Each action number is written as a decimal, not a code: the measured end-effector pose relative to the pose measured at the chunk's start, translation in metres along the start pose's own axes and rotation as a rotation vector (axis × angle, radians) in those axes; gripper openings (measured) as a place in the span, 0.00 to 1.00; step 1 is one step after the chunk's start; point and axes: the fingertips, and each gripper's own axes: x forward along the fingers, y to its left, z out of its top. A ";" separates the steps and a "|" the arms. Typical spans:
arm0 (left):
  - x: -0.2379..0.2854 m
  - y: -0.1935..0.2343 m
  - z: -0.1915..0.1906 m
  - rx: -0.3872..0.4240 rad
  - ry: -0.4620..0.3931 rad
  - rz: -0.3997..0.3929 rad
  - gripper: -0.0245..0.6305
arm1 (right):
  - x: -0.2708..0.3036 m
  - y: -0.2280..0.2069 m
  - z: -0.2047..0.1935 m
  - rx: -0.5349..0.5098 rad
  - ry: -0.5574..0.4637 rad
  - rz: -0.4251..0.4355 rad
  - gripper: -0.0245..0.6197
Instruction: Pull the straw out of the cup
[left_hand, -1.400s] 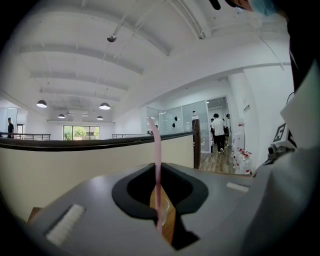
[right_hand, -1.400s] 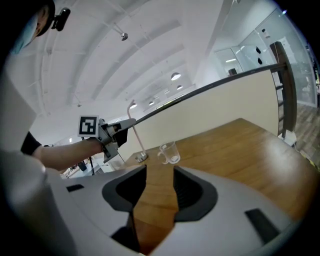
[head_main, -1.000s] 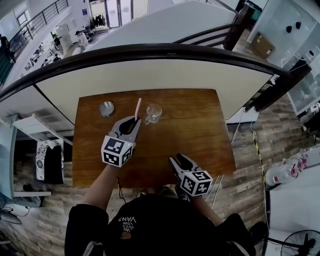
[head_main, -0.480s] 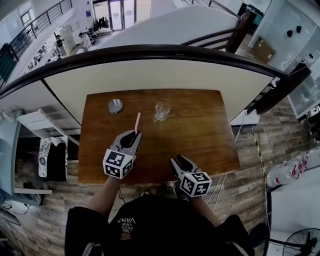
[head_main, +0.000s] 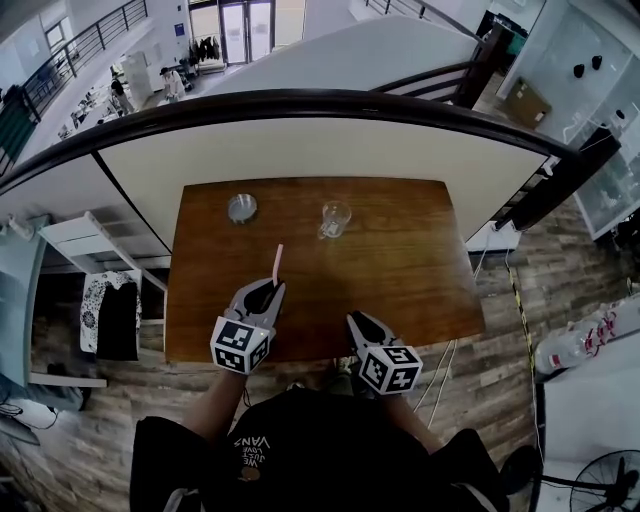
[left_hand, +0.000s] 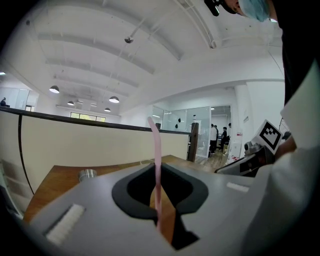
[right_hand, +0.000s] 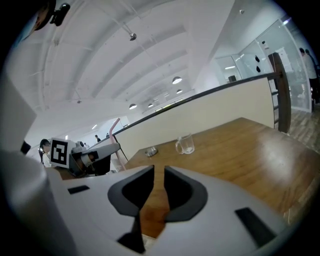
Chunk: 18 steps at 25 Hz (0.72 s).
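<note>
A thin pink straw stands upright in my left gripper, which is shut on its lower part over the near half of the wooden table. The left gripper view shows the straw pinched between the jaws. The small clear glass cup with a handle stands apart at the table's far middle, with no straw in it. My right gripper hovers at the near edge. Its jaws are closing to a narrow gap with nothing between them. From that view the cup is far ahead.
A small round metal dish sits at the far left of the table, left of the cup. A curved railing and a pale wall run behind the table's far edge. Wood floor lies to the right, and a white shelf unit stands to the left.
My left gripper has drawn back toward the near edge with the straw, away from the cup. The cup and the metal dish stay put.
</note>
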 end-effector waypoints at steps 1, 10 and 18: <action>-0.005 -0.001 -0.002 0.000 0.001 0.000 0.10 | -0.001 0.001 -0.001 0.002 -0.004 -0.004 0.15; -0.036 -0.003 -0.009 -0.024 0.005 0.020 0.10 | -0.004 0.014 -0.010 -0.011 0.000 -0.010 0.10; -0.053 -0.014 -0.007 0.013 0.006 0.016 0.10 | -0.005 0.017 -0.013 -0.038 0.008 -0.017 0.08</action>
